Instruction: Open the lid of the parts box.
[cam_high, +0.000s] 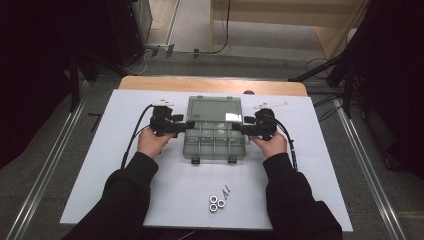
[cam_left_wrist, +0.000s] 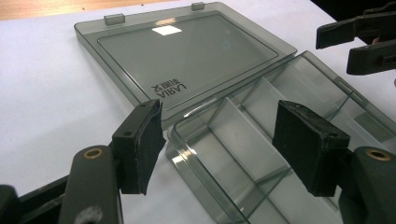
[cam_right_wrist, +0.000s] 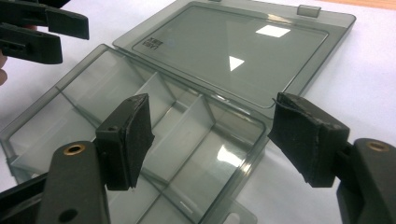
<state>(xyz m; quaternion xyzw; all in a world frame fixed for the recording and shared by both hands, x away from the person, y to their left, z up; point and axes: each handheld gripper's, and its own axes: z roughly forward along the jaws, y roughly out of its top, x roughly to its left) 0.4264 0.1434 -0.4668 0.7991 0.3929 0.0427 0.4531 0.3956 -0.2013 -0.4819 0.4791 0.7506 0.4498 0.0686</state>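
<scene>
A white rectangular board (cam_high: 150, 195) carries a clear smoky plastic compartment box (cam_high: 215, 142), lid flat open, toward its far edge. The left gripper (cam_high: 189, 125) and right gripper (cam_high: 236, 128) flank it, jaws wide, gripping nothing. Three metal nuts (cam_high: 216, 203) lie by the near edge.

The open lid (cam_left_wrist: 187, 51) reads "LARIA", seen inverted.

High overhead forward-down; two close opposed side views sharing the open box (cam_high: 215, 132).

Left claw (cam_high: 189, 126) and right claw (cam_high: 237, 128) face each other, jaws apart.
</scene>
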